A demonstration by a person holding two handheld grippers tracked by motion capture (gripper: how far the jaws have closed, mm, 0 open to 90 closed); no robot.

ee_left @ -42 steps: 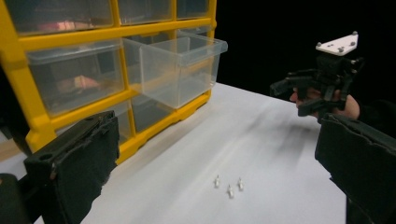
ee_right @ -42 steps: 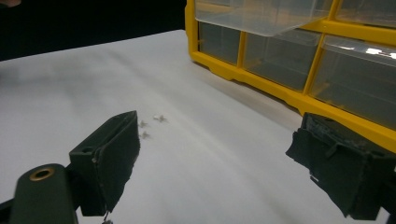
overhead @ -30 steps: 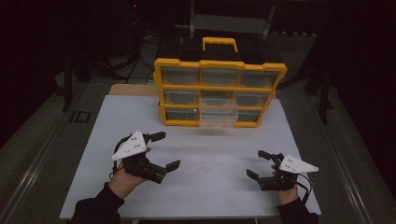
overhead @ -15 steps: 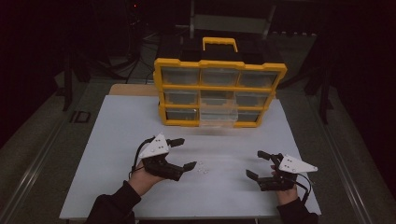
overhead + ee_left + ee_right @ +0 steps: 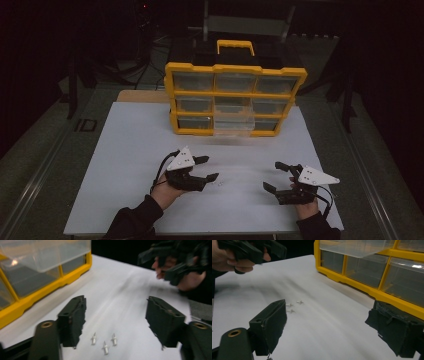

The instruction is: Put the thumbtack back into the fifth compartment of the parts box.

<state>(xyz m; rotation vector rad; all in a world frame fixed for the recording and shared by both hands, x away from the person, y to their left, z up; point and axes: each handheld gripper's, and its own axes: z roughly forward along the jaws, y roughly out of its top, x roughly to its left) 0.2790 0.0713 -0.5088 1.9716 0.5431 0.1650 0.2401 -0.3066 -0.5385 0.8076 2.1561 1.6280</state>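
hands came in from the near edge of the white surface (image 5: 130, 145), one gripper in each. left gripper (image 5: 206, 169) sat low over the surface with its fingers (image 5: 72, 320) apart and just closing in, nothing pinched between them. three small white rivets (image 5: 105, 342) lay loose on the surface in the gap between those fingers, closer to the left-hand one in the left gripper view, touching neither. in the high view the rivets (image 5: 218, 183) showed as tiny specks just beyond the left gripper's tips, lying close together. right gripper (image 5: 274, 176) rested near the front right part of the surface, well apart from the rivets, fingers (image 5: 272, 322) spread wide and holding nothing. from the right gripper view the rivets (image 5: 293, 306) lay just past its left-hand finger, with the left gripper (image 5: 259, 251) and its hand farther off at the top left. sleeves were dark at both wrists. farther back, the yellow organizer box (image 5: 235, 97) stood upright at the far side of the surface, three rows of clear drawers facing the person, handle on top. clear drawer (image 5: 232, 127) in the middle of the bottom row stuck out toward the person, pulled partway. what was inside it could not be told. beyond the box the room was dark.
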